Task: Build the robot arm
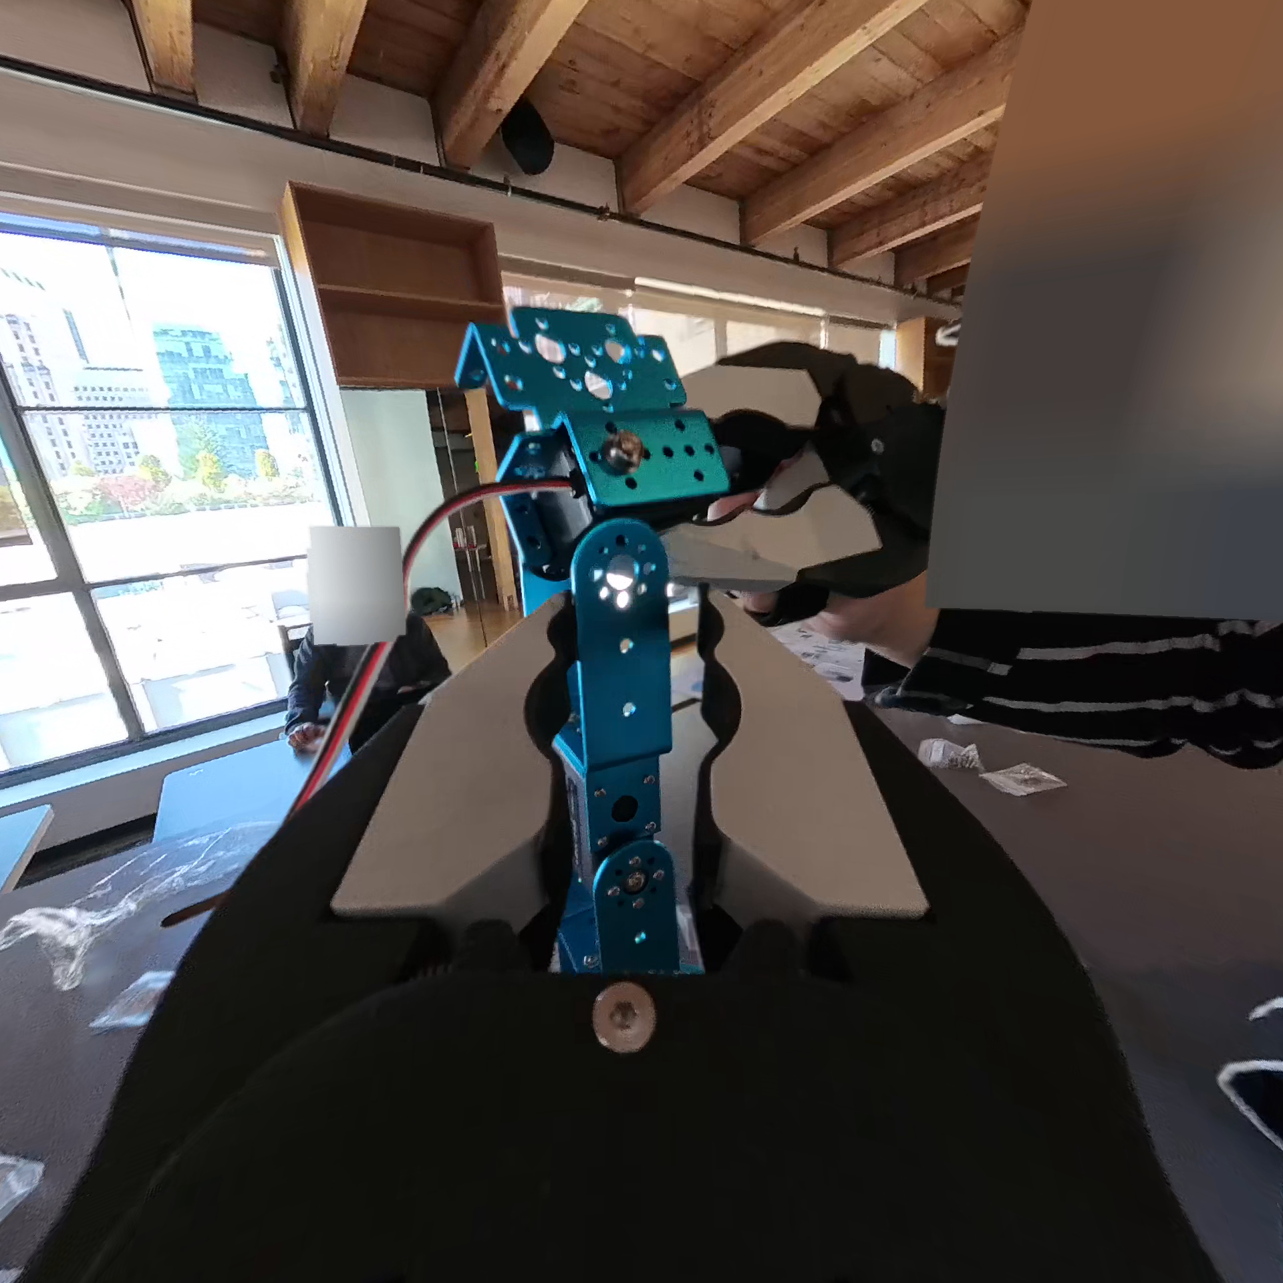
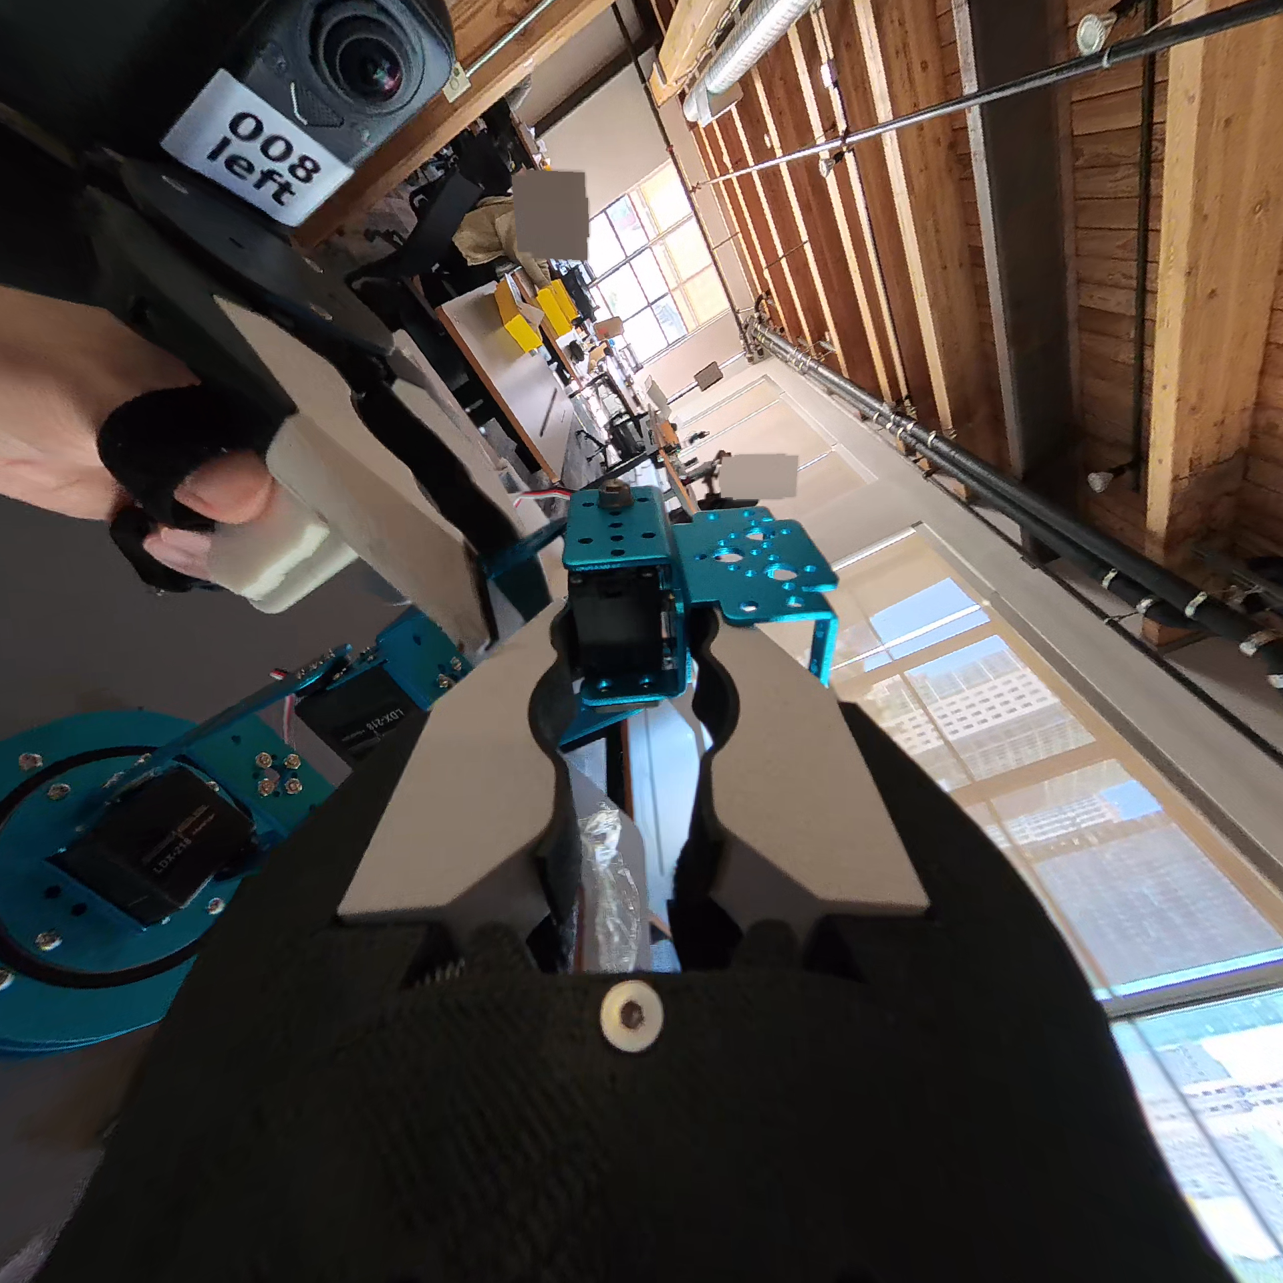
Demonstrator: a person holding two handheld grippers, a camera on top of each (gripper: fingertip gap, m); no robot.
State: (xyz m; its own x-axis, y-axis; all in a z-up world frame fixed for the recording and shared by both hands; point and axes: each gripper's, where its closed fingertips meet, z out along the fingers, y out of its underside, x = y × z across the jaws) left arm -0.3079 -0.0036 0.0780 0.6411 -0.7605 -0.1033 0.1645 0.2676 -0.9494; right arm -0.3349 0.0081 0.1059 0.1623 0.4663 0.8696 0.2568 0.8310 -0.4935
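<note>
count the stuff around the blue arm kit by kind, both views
grippers: 2, left gripper and right gripper, both clamped on the blue arm
black servos on the round blue base side: 2
round blue base: 1
small plastic bags on the dark table: 2
total: 7

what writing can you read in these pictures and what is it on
I don't repeat writing from pictures; here is what bears it.
White sticker under the camera on the left gripper: bold black print, legible.
Black motor on the blue round base: small pale print, legible.
Second black motor: small pale print, legible.
Papers in the left wrist view: too blurred.
</note>
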